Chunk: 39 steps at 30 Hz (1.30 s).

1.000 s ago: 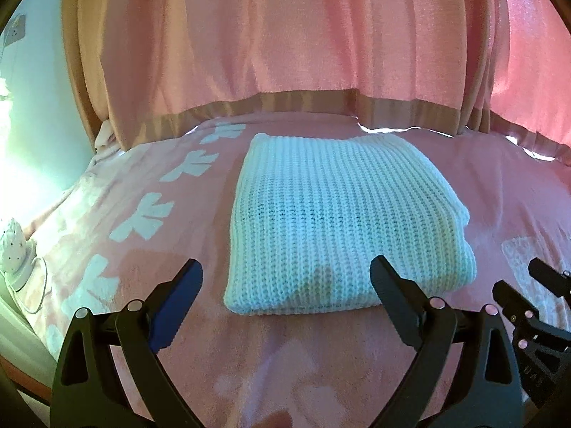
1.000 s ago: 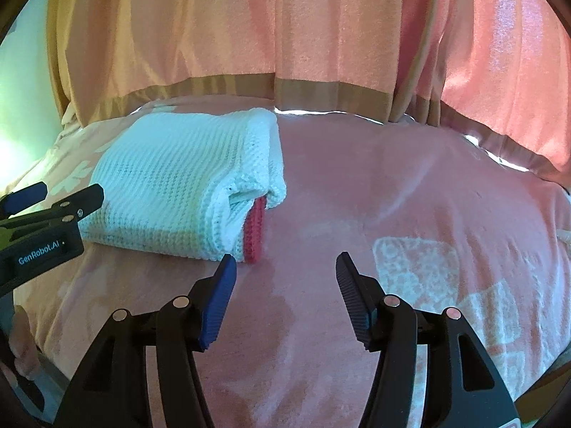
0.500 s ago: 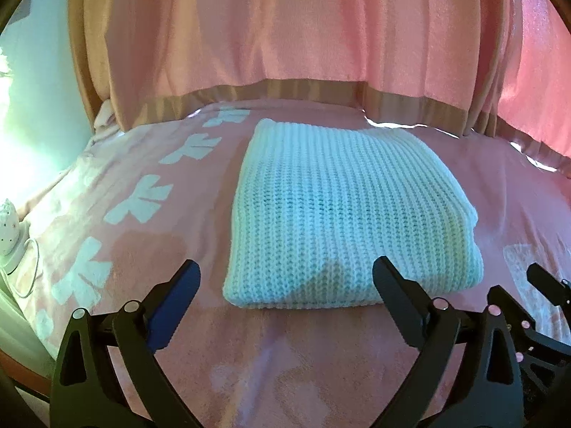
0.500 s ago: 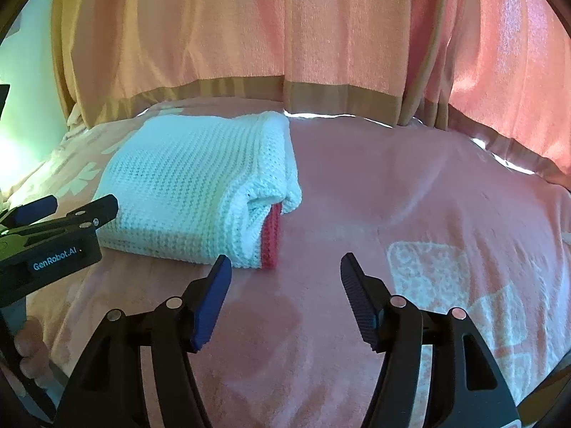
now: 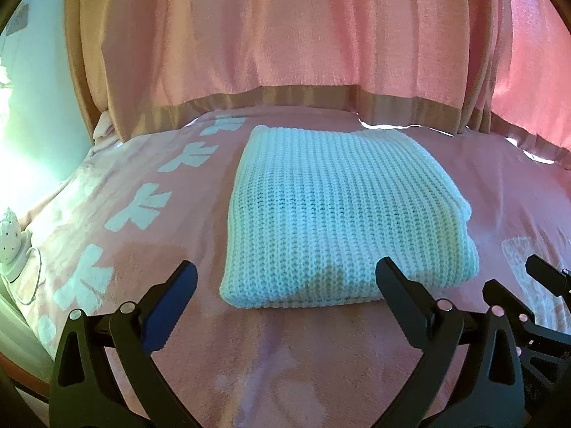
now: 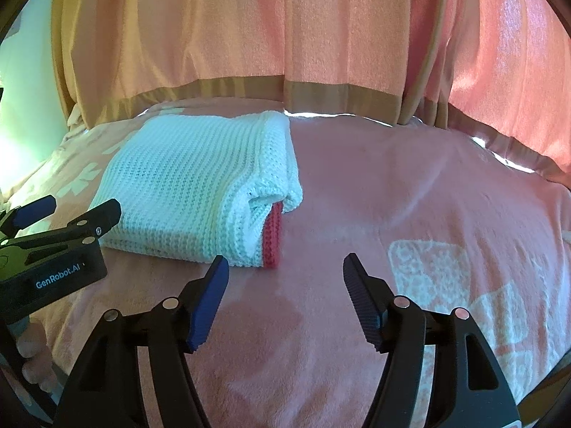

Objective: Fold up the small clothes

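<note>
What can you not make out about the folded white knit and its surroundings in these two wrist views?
- Folded white knit, left wrist view: inner layers hidden under the top layer.
- Red knit edge, right wrist view: mostly covered by white folds, so what it belongs to is unclear.
- Small white object, left wrist view: cut off by the frame edge.
- Behind the curtain: hidden.

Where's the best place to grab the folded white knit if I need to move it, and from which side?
Take the white knit at its near right corner, where the stacked layers end beside the red edge. Coming in low from the front with the right gripper, one jaw under the stack and one on top, would probably keep the fold together.
</note>
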Tool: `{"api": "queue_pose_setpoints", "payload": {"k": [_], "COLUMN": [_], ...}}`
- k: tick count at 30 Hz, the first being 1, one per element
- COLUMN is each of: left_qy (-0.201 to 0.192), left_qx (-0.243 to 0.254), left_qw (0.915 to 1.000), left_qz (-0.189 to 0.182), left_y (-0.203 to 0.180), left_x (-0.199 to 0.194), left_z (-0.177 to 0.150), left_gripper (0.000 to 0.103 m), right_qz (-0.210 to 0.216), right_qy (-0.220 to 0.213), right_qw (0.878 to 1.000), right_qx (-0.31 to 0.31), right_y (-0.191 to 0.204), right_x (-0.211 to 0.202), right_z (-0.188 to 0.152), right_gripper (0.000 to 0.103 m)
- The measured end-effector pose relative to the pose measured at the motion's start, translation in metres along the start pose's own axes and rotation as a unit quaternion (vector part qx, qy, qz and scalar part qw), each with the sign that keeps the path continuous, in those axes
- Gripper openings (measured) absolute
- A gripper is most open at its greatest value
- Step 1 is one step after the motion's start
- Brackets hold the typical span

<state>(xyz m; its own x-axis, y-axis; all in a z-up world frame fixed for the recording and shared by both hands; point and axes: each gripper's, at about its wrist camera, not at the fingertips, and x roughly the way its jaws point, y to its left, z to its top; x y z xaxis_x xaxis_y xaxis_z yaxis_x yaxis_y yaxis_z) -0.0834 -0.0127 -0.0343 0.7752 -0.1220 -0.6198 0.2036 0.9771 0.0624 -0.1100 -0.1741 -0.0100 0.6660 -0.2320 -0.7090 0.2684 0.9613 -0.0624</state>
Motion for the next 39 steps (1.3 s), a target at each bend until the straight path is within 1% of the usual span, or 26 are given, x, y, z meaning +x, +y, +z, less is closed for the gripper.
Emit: {"api": "queue_pose_setpoints", "payload": {"k": [25,33,39], "left_qy": [0.003,0.003,-0.004], "left_qx": [0.005,0.007,0.017], "left_qw": [0.9999,0.9999,0.9998], "left_qz": [0.010,0.013,0.014], "left_y": [-0.007,-0.012,-0.013], "left_x": [0.002,0.001,0.000], "left_z": [-0.003,-0.003,-0.002], "left_gripper": [0.097,0.097,0.097], "right_qz": [0.004,0.007,0.010], "right_qy": [-0.002,-0.010,-0.011], "right_qw": [1.000,1.000,1.000], "right_qx": [-0.005,-0.001,-0.005], "right_y": [-0.004,0.002,0.008], "right_x": [0.002,-0.001,-0.001], "right_z": [0.002,0.005,0.006], "right_gripper": [0.065,0.065,0.066]}}
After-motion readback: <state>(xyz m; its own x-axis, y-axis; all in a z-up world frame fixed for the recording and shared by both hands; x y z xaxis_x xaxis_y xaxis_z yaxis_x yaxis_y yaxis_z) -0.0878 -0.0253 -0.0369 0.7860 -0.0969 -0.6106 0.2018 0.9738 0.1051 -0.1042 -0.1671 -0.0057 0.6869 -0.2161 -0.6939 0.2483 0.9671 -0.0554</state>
